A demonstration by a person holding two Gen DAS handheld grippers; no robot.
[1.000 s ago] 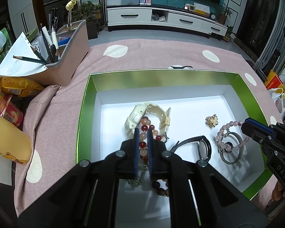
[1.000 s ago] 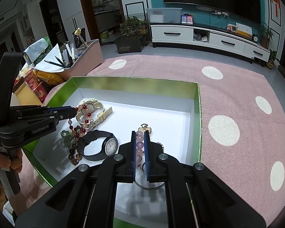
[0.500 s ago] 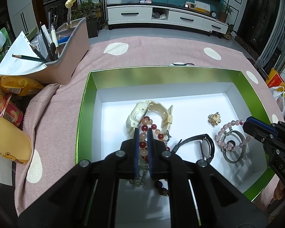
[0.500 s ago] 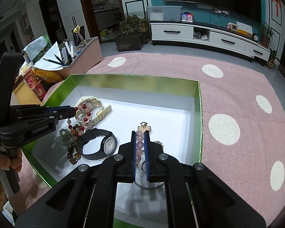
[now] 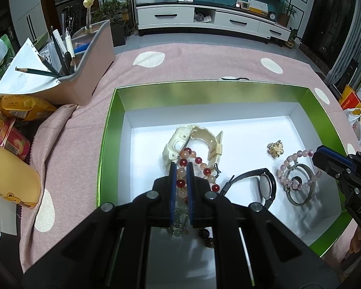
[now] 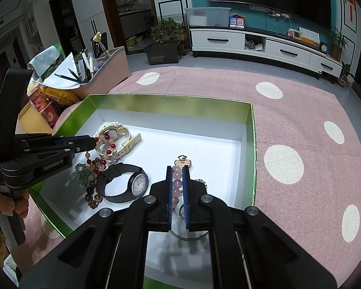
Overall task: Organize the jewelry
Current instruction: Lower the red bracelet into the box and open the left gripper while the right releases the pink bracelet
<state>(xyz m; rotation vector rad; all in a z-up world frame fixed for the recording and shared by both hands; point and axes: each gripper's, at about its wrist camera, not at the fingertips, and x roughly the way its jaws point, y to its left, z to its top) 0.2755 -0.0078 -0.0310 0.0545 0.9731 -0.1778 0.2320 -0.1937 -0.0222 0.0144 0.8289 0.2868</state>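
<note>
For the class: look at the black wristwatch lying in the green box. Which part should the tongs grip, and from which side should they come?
Grip the black wristwatch by its strap loop, coming from above. The strap arches up off the box floor, leaving room for one finger inside and one outside, whereas the round face looks too broad and smooth.

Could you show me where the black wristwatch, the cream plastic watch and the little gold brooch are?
Black wristwatch (image 6: pixel 140 184): right wrist view, on its white dial.
Cream plastic watch (image 5: pixel 177 143): left wrist view, on its chunky case.
Little gold brooch (image 5: pixel 275 148): left wrist view, on its flower-shaped middle.

Box far half bare; watches, beads crowding near half.
</note>
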